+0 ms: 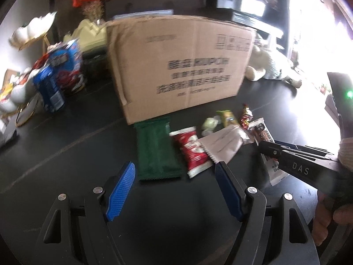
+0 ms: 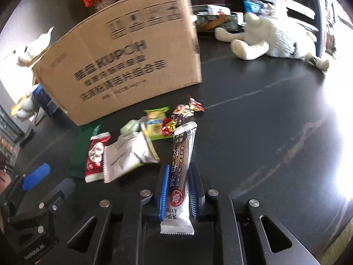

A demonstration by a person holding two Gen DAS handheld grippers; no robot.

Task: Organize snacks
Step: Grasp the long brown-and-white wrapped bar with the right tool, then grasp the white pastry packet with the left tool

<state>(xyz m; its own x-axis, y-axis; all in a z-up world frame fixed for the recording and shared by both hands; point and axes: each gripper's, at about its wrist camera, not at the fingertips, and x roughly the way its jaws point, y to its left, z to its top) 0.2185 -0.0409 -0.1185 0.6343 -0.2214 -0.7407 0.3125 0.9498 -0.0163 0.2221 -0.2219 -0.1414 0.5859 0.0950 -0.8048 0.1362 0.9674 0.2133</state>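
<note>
- The right claw [image 2: 177, 190] is clamped on a long white-and-brown wrapped snack bar [image 2: 179, 170], held just off the dark tabletop [image 2: 253, 132].
- The left claw [image 1: 174, 174] stands apart, empty, over a flat dark-green packet [image 1: 156, 148] beside a red-and-white wafer wrapper [image 1: 192, 149].
- Further back stands a brown printed cardboard box [image 2: 123, 66].

left gripper [image 1: 174, 173]: black angular linkage arms, round silver screws, ridged bright-blue pads [image 1: 121, 191] | right gripper [image 2: 178, 187]: same black frame, silver screws, blue toothed pads; white "DAS" lettering on its side | hand [image 1: 331, 216]: bare skin, pale knitted cuff
</note>
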